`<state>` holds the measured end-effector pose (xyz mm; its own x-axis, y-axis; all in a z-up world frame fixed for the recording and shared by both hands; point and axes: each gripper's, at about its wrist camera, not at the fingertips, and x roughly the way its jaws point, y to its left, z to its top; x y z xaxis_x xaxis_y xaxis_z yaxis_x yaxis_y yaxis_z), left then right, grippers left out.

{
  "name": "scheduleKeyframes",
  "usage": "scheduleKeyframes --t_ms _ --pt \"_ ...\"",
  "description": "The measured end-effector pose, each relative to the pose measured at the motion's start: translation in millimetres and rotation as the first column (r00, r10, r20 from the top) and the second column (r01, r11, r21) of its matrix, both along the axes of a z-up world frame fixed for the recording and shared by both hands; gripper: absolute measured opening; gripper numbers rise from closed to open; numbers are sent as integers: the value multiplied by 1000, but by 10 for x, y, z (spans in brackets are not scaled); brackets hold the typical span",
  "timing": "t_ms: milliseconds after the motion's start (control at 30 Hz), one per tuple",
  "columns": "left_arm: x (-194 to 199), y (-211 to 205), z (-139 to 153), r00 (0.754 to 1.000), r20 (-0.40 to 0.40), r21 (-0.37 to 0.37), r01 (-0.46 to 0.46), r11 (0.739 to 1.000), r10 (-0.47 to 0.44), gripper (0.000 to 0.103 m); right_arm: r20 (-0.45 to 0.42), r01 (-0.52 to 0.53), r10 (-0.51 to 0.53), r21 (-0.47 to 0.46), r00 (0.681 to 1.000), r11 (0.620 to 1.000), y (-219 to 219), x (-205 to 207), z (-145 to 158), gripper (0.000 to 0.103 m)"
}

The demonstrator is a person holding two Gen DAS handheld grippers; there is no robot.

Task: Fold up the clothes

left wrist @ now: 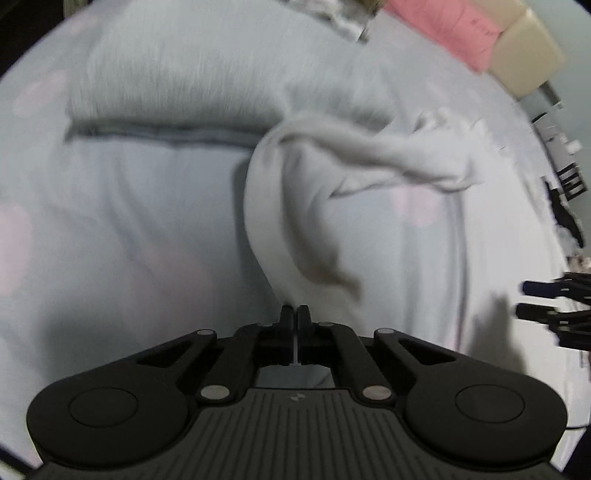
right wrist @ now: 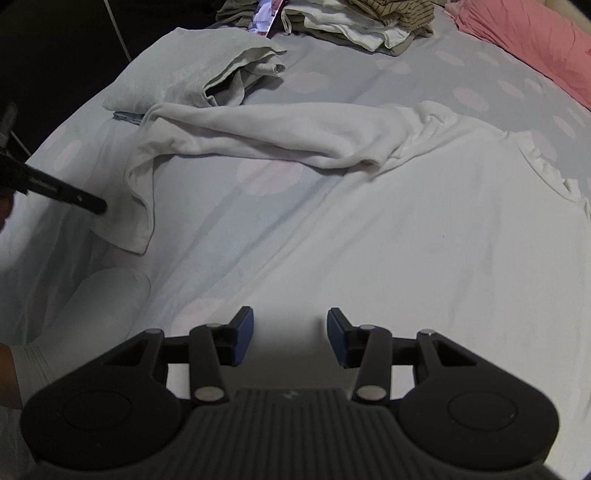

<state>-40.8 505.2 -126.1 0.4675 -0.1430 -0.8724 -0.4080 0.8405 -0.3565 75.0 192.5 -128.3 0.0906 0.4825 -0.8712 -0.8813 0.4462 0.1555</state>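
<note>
Black and shut tight, the left tongs (left wrist: 294,314) sit at the bottom centre of the left wrist view, pinched on the hem of a white garment (left wrist: 295,206) whose cloth rises straight out of their tips. From there the fabric climbs through the middle of the frame and trails off toward the upper right in a twisted fold. That view is blurred. Under it lies a bed (left wrist: 129,221) with a pale blue sheet dotted with faint pink circles. At the right edge of the same frame, the right tongs (left wrist: 532,301) poke in, their two fingers apart.

Over to the right wrist view: the right tongs (right wrist: 290,334) fill the bottom centre, blue pads well apart with nothing between them, hanging above the broad flat body of the white garment (right wrist: 406,240). A long sleeve of it stretches across the middle of the frame and drops at the left. There the left tongs (right wrist: 99,206) come in from the left edge, their tip on the sleeve's end. In the upper left rests a folded grey-green cloth (right wrist: 177,81). Along the top lies a pile of clothes (right wrist: 369,26), and a pink pillow (right wrist: 535,48) fills the upper right corner.
</note>
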Motion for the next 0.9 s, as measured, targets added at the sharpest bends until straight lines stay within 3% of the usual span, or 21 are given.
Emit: scheduleKeyframes --t_ms 100,200,267,367,500,633,767,900 --pt "-184 84 370 997 71 7 -15 1000 15 0 8 4 -4 2 1000 1000 -13 -1 -3 48" --pt "-306 124 821 990 140 113 2 994 -18 0 10 12 -12 -5 1000 1000 -40 4 -23 48" --pt "-354 134 1062 988 144 206 19 978 -49 0 11 18 -18 -9 1000 1000 -50 7 -26 48" --pt "-437 274 1256 987 159 195 -4 981 -28 0 15 17 -17 -2 1000 1000 -52 -2 -1 48" --pt "-555 326 1265 989 149 214 -21 977 -11 0 16 11 -11 2 1000 1000 -67 -22 5 48" --pt "-673 524 1132 987 146 52 -75 996 66 0 7 19 -19 -1 1000 1000 -96 -15 -4 48" --pt "-693 762 1066 981 163 -72 -95 993 106 0 3 14 -14 -4 1000 1000 -65 -26 -15 48" --pt "-578 844 763 996 44 8 -84 996 84 0 1 9 -9 -1 1000 1000 -28 -24 -18 48"
